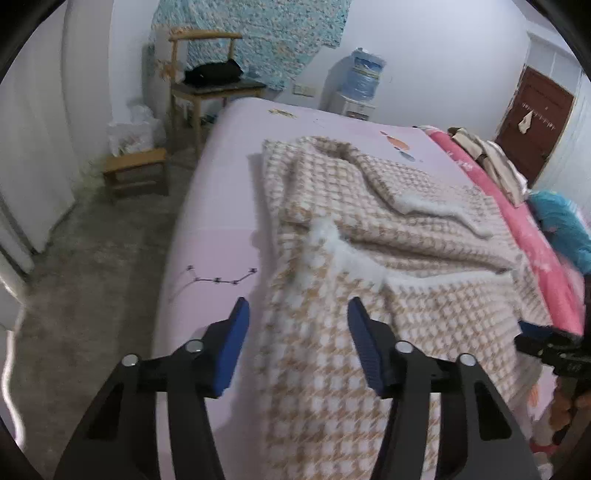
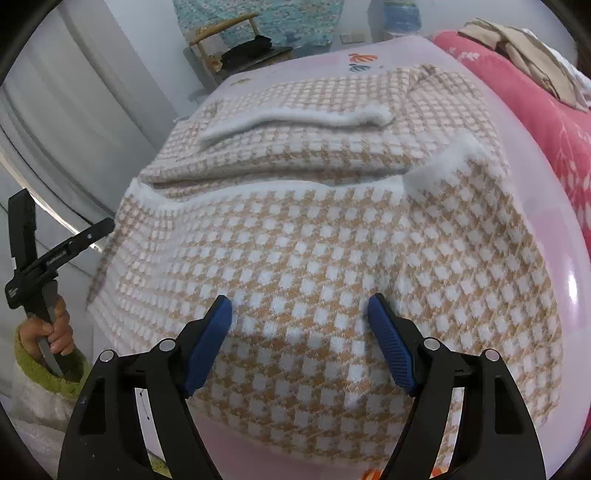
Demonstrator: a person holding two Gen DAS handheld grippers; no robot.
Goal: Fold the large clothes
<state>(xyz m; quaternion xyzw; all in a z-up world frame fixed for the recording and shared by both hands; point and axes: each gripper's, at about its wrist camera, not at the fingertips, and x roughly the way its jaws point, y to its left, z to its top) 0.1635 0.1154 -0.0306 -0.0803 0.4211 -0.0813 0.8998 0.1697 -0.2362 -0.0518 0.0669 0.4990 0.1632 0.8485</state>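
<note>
The garment (image 2: 295, 229) is patterned in a tan-and-white houndstooth check and is edged with fluffy white trim (image 2: 295, 120). The bed sheet (image 1: 221, 206) beneath it is coloured pale pink and is printed with small orange and blue motifs (image 2: 360, 61). A quilt (image 2: 535, 122) in bright pink with a white floral print is seen along one side. Blue pads (image 2: 208, 343) are carried on black gripper frames. A green cuff (image 2: 44, 373) is worn at the wrist. The wall hanging (image 1: 251, 33) is speckled in turquoise and white.
</note>
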